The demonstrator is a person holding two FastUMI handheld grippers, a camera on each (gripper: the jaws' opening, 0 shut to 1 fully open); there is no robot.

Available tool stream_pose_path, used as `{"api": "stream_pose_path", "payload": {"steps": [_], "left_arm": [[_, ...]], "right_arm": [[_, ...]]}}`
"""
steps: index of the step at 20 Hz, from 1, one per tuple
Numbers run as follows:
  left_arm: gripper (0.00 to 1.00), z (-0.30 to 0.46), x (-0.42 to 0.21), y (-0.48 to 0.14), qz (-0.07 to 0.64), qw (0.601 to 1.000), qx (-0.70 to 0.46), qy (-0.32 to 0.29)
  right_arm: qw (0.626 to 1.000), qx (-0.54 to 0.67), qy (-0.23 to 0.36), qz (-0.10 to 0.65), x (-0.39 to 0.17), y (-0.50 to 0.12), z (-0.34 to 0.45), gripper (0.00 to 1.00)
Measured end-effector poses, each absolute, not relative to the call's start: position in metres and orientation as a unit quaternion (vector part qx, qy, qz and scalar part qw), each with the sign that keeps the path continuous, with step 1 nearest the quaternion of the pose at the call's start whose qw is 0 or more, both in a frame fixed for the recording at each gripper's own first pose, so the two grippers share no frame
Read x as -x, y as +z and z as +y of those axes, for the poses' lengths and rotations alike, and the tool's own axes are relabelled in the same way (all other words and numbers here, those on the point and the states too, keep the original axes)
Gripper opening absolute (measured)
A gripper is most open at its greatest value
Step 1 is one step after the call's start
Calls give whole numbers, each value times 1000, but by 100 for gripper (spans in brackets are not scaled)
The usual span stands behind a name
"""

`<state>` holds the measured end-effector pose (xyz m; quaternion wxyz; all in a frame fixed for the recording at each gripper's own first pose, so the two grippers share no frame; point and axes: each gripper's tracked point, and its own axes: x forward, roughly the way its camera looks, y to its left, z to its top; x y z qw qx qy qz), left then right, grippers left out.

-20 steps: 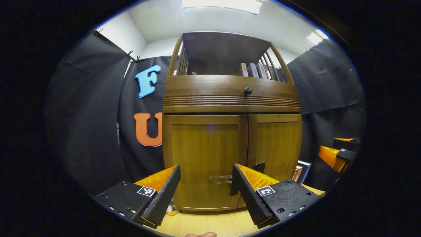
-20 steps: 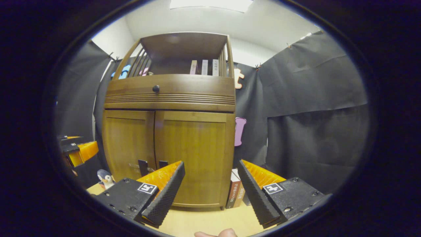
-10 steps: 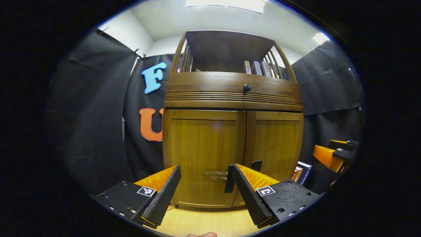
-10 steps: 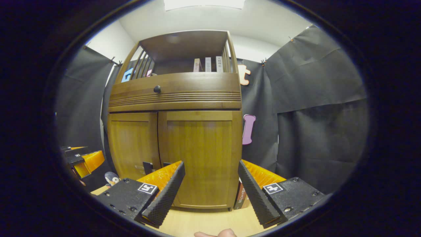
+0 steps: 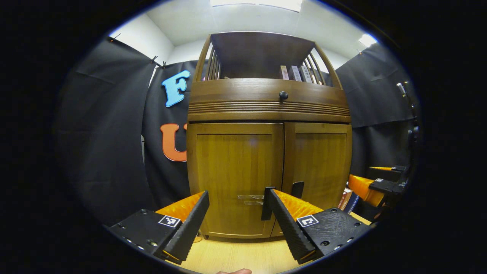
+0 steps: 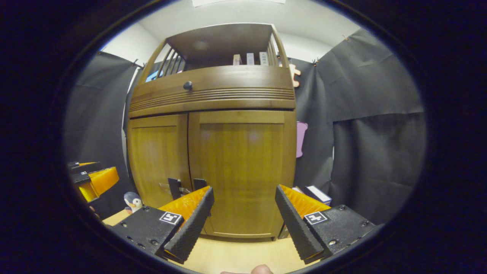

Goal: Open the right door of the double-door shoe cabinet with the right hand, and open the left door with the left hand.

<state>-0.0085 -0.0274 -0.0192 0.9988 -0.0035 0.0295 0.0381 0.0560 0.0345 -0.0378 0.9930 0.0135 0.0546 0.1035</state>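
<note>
Nothing done yet: both doors shut, both pulls untouched. Left gripper (image 5: pixel 236 219) has its jaws wide apart, empty, facing the left door (image 5: pixel 235 175) of the shoe cabinet (image 5: pixel 266 110); its handle (image 5: pixel 267 203) sits just behind one finger. Right door (image 6: pixel 243 171) is closed; right gripper (image 6: pixel 243 220) is also spread wide, holding nothing, and its handle (image 6: pixel 199 184) lies off toward the centre seam. Nearby: penguin toy (image 6: pixel 132 201) on the floor by the left side, books (image 6: pixel 314 193) by the right. Approach looks unobstructed.

Light wooden counter (image 6: pixel 236 258), shoe cabinet (image 6: pixel 213 160) standing on it; penguin toy (image 6: pixel 132 201) beside its left, books (image 6: pixel 315 194) at its right
</note>
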Motion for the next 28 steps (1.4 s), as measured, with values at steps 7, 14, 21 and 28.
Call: {"api": "stream_pose_path", "payload": {"steps": [7, 14, 21, 28], "left_arm": [[95, -1, 2, -23, 34, 998, 3, 61], [95, 42, 6, -28, 36, 995, 7, 97], [95, 66, 12, -39, 46, 992, 16, 112], [95, 68, 22, -45, 51, 992, 10, 112]], "right_arm": [[987, 1, 141, 83, -91, -66, 91, 100], [979, 8, 159, 124, -123, -105, 135, 94], [976, 8, 142, 163, -149, -140, 155, 75], [982, -2, 105, 156, -169, -140, 163, 54]]}}
